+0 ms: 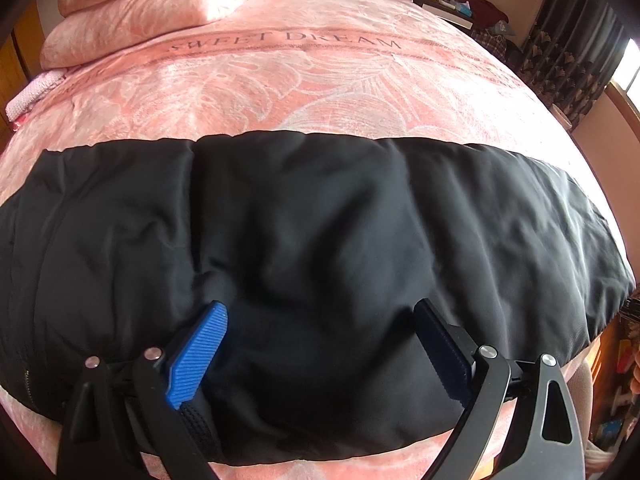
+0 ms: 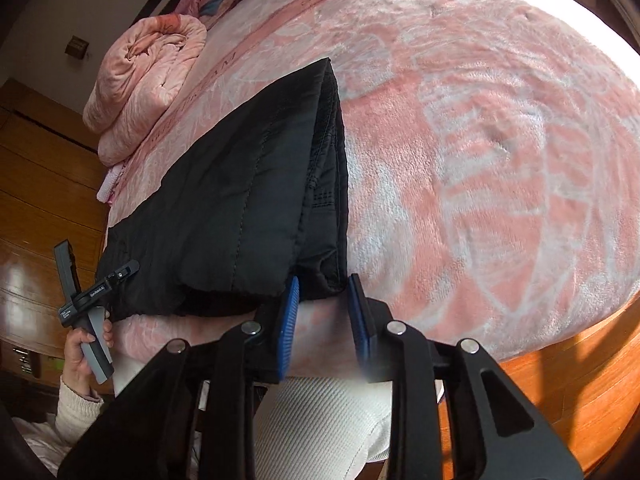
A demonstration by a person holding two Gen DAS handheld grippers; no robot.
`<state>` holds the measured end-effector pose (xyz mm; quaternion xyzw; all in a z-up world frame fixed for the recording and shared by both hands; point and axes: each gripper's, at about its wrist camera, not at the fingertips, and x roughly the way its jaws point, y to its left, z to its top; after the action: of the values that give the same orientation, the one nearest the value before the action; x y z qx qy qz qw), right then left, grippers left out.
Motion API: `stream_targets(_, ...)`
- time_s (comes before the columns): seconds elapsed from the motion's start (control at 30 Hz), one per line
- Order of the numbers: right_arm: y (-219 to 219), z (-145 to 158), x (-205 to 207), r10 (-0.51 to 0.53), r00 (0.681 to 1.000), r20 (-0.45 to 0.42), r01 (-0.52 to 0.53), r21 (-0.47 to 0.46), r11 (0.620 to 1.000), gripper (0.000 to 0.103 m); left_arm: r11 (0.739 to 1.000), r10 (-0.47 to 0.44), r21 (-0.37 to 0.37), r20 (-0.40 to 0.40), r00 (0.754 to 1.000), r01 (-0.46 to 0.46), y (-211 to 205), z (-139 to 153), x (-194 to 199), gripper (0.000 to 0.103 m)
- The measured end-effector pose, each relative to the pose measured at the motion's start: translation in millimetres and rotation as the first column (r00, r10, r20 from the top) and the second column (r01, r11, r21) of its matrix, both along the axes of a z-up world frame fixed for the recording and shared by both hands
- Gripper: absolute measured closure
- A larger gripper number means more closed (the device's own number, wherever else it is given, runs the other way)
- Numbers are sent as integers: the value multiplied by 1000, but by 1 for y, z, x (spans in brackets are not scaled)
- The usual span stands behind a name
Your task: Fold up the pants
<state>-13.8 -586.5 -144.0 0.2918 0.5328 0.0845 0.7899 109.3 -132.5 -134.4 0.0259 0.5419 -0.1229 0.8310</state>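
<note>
The black padded pants (image 1: 312, 216) lie folded in a long band across the pink blanket (image 1: 280, 92). My left gripper (image 1: 320, 316) stands open wide over the band's near edge, its blue pads (image 1: 200, 352) resting on the fabric and pinching nothing. In the right wrist view the pants (image 2: 248, 200) run away to the upper left. My right gripper (image 2: 323, 285) sits at their near corner with a narrow gap. The stacked hem edge reaches just between the fingertips, and pink blanket (image 2: 480, 160) shows between the pads behind it. A hand (image 2: 82, 346) holds the left gripper's handle at the pants' far end.
A folded pink quilt (image 1: 160, 0) (image 2: 140, 92) lies at the head of the bed. The wooden bed frame (image 2: 560, 384) runs below the blanket's edge, with wooden panelling (image 2: 40, 208) to the left. The person's white-clad leg (image 2: 320, 420) is under my right gripper. A cluttered shelf (image 1: 452, 4) stands far right.
</note>
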Motion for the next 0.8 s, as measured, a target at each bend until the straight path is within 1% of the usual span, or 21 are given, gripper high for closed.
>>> stream_targets(0.03, 1, 1, 1, 13, 1000, 5, -13, 21, 1000, 55, 1000, -2, 2, 1, 1000, 2, 0, 0, -1, 8)
stream_targets(0.07, 3, 4, 1, 25, 999, 20, -26, 37, 999, 49, 1000, -2, 2, 2, 1000, 2, -1, 0, -1, 8)
stream_targets(0.1, 7, 9, 1, 36, 999, 36, -37, 23, 999, 48, 1000, 0, 1, 2, 1000, 0, 0, 0, -1, 8)
stream_targets(0.13, 12, 15, 2, 58, 997, 44, -57, -22, 998, 48, 1000, 4, -4, 3, 1000, -4, 0, 0, -2, 8)
stream_targets(0.17, 18, 18, 5, 80, 996, 41, -78, -66, 995, 49, 1000, 9, -8, 3, 1000, -9, 1, 0, -2, 8)
stream_targets(0.23, 25, 18, 13, 97, 995, 18, -94, -122, 988, 68, 1000, 8, -4, 0, 1000, -8, -1, -1, -1, 7)
stream_targets(0.27, 26, 14, 16, 100, 995, -8, -100, -130, 986, 71, 1000, 7, 1, 0, 1000, -7, -1, -2, -1, 7)
stream_targets(0.3, 26, 12, 19, 104, 994, -17, -105, -125, 987, 78, 1000, 8, 4, 1, 1000, -8, -2, -2, -1, 7)
stream_targets(0.33, 27, 13, 21, 104, 994, -15, -105, -131, 986, 82, 1000, 11, 3, 3, 1000, -11, -2, -2, -1, 7)
stream_targets(0.4, 24, 24, 24, 75, 997, -4, -74, -170, 983, 83, 1000, 15, -1, 3, 1000, -15, -3, -2, -3, 6)
stream_targets(0.47, 9, 36, 26, 28, 999, 32, -24, -104, 994, 84, 1000, 14, -7, 1, 1000, -14, -7, -2, -3, 6)
stream_targets(0.5, 5, 43, 28, 20, 998, 54, -14, -103, 995, 84, 1000, 11, -11, 5, 1000, -11, -10, -2, -4, 6)
stream_targets(0.57, 2, 53, 35, 15, 997, 73, -3, -165, 986, 84, 1000, 3, -18, 20, 1000, -2, -18, -1, -4, 5)
stream_targets(0.6, 0, 50, 39, 0, 998, 57, 10, -173, 985, 84, 1000, -1, -15, 21, 1000, 1, -22, -2, -3, 4)
stream_targets(0.63, -2, 41, 43, -18, 1000, 15, 20, -185, 982, 84, 1000, -3, -6, 19, 1000, 3, -26, -5, -3, 4)
stream_targets(0.7, -1, 14, 48, -34, 996, -82, 14, -233, 972, 84, 999, -15, 30, 29, 999, 14, -33, -13, -2, 3)
stream_targets(0.73, -1, 1, 45, -46, 993, -111, 19, -231, 973, 83, 999, -24, 45, 36, 999, 22, -35, -15, -2, 3)
stream_targets(0.77, 0, -1, 42, -56, 993, -103, 31, -229, 973, 82, 998, -28, 49, 40, 999, 26, -35, -16, -4, 3)
stream_targets(0.8, -2, 2, 37, -70, 995, -76, 51, -224, 973, 79, 999, -31, 45, 41, 999, 29, -34, -15, -5, 3)
